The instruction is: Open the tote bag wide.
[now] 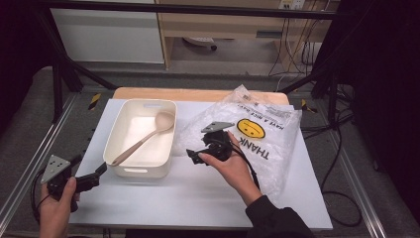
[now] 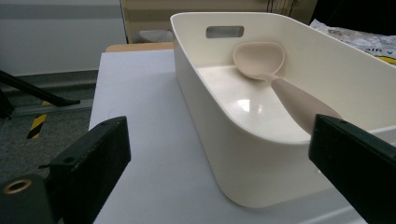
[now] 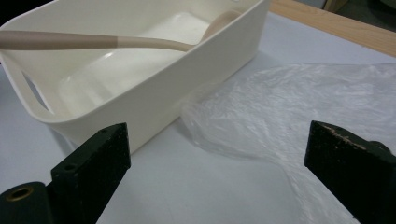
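Nearest me, at the table's (image 1: 198,198) front left corner, I have the left gripper (image 1: 101,170) held low, its jaws spread wide with nothing between them, pointing at the near end of the cream bin (image 1: 115,141). In the left gripper view that bin's (image 2: 243,158) corner sits just ahead, between the spread jaws but apart from them.

A little further in, my right gripper (image 1: 190,155) hangs over the white tabletop just beside the bin's right wall, its jaws standing wide apart and holding nothing. In the right gripper view, the edge of the clear plastic bag (image 3: 280,107) lies between and beyond them; I think it touches the bin's (image 3: 154,93) wall, though the film is too faint to be sure.

Inside the bin lies the beige ladle (image 1: 143,140), bowl toward the far right corner, handle running down to the near left rim and resting on it.

Beyond, the plastic bag (image 1: 277,148) spreads over the table's right half, printed with a yellow smiley (image 1: 250,128).
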